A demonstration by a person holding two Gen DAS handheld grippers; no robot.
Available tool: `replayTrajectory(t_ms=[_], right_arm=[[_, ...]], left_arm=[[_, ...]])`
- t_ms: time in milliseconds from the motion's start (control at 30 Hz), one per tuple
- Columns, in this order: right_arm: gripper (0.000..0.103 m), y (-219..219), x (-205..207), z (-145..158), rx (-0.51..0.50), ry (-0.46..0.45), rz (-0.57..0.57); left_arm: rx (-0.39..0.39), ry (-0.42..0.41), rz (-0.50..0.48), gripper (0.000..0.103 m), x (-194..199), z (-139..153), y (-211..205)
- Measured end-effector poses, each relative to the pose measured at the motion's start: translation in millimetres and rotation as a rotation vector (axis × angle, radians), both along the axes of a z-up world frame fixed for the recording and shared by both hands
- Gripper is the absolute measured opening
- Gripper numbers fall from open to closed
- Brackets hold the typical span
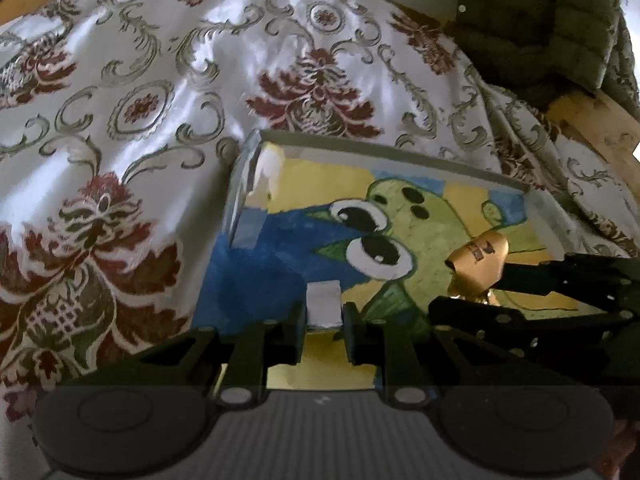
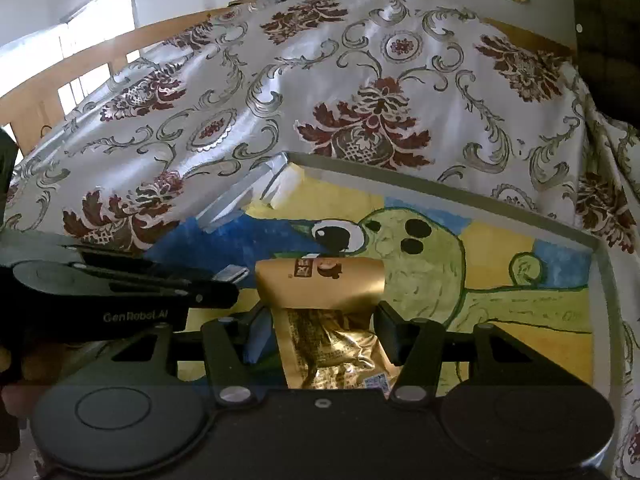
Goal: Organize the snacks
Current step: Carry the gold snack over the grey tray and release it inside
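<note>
A shallow box (image 1: pixel 400 152) with a painted green cartoon creature on its floor lies on the patterned cloth; it also shows in the right wrist view (image 2: pixel 440 184). My right gripper (image 2: pixel 320 320) is shut on a gold snack packet (image 2: pixel 320 280) and holds it over the box floor. In the left wrist view the gold packet (image 1: pixel 478 260) shows at the right between the right gripper's fingers. My left gripper (image 1: pixel 323 332) is shut on the box's near wall, where a patch of white tape (image 1: pixel 323 306) sits between its fingers. The left gripper's arm shows at the left of the right wrist view.
A white cloth (image 1: pixel 160 80) with red and grey floral ornaments covers the table on all sides of the box. A dark green quilted jacket (image 1: pixel 540 20) hangs at the back right. Wooden chair parts (image 2: pixel 48 92) stand at the far left.
</note>
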State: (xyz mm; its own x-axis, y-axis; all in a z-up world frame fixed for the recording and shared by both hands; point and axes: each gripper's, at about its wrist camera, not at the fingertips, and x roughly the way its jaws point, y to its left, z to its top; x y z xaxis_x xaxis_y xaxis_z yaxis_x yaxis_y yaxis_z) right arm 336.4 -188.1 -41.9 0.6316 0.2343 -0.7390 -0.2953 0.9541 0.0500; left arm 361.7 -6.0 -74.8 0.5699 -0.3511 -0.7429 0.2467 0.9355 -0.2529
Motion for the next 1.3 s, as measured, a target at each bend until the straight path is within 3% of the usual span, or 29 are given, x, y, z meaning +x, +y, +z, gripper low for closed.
replayTrajectory(t_ms=[167, 267, 333, 833, 1033, 1300], right_arm=[[0.058, 1, 1, -2, -0.007, 0.017, -0.007], [0.059, 1, -1, -1, -0.017, 0.022, -0.012], [0.059, -2, -3, 0, -0.013, 0.026, -0.015], [0.092, -15, -47, 49, -0.001, -0.06, -0.062], [0.102, -18, -91, 73, -0.003, -0.134, -0.065], [0.102, -15, -155, 100, 0.006, -0.227, -0.07]], left_arm=[[0.013, 0.008, 0.01, 0.029, -2, -2, 1], [0.018, 0.004, 0.016, 0.041, -5, 0, 1], [0.009, -0.003, 0.025, 0.056, -8, 3, 3], [-0.004, -0.128, 0.108, 0.102, -53, 54, 19], [-0.042, -0.184, 0.166, 0.103, -88, 75, 28], [-0.03, -0.253, 0.2, 0.103, -146, 97, 32]])
